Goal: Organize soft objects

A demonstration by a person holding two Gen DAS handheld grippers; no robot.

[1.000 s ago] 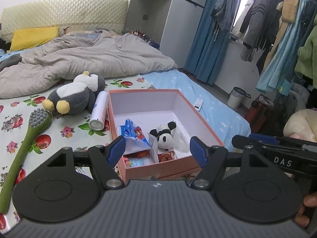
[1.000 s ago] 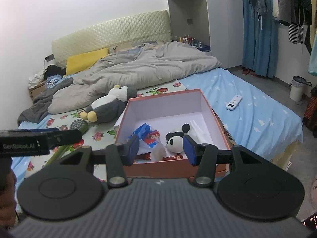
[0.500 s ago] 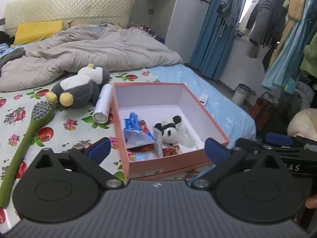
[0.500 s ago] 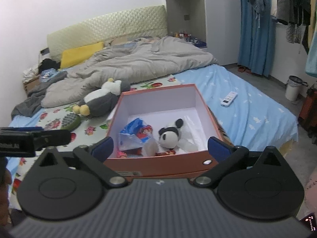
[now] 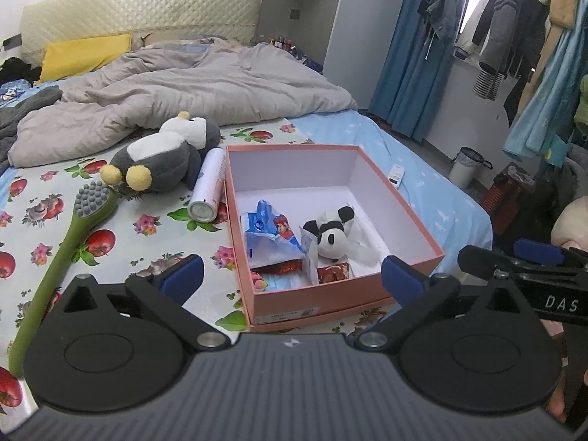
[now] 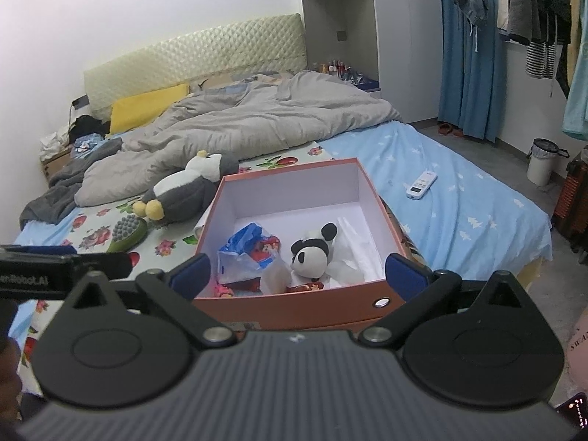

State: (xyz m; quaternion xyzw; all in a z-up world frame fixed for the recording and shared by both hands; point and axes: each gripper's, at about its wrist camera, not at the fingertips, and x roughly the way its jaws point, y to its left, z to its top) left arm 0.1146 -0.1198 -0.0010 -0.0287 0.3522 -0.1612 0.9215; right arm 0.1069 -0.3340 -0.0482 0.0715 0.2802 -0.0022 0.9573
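I have both tools hovering at the near edge of the orange box [image 5: 345, 299], and neither carries anything: the left gripper [image 5: 292, 277] has its blue pads spread wide apart, and the right gripper [image 6: 297, 273] is spread just as wide.

Inside the box, the small panda plush [image 5: 332, 235] lies against some white tissue, next to a crumpled blue snack bag [image 5: 266, 235] and a few flat packets toward the near wall. I judge that part of the sorting done.

What is left, as far as I can see, is the big penguin plush [image 5: 165, 161], lying on the floral sheet [image 5: 154, 228] just beyond the box's far left corner and outside it. A white spray can [image 5: 209, 185] lies between the penguin and the box wall, and a green massage brush [image 5: 70, 242] stretches along the sheet to the left (neither looks soft, so I doubt they belong in the box).

My guess is the task is roughly halfway, with the penguin next; the left tool is nearer to it.
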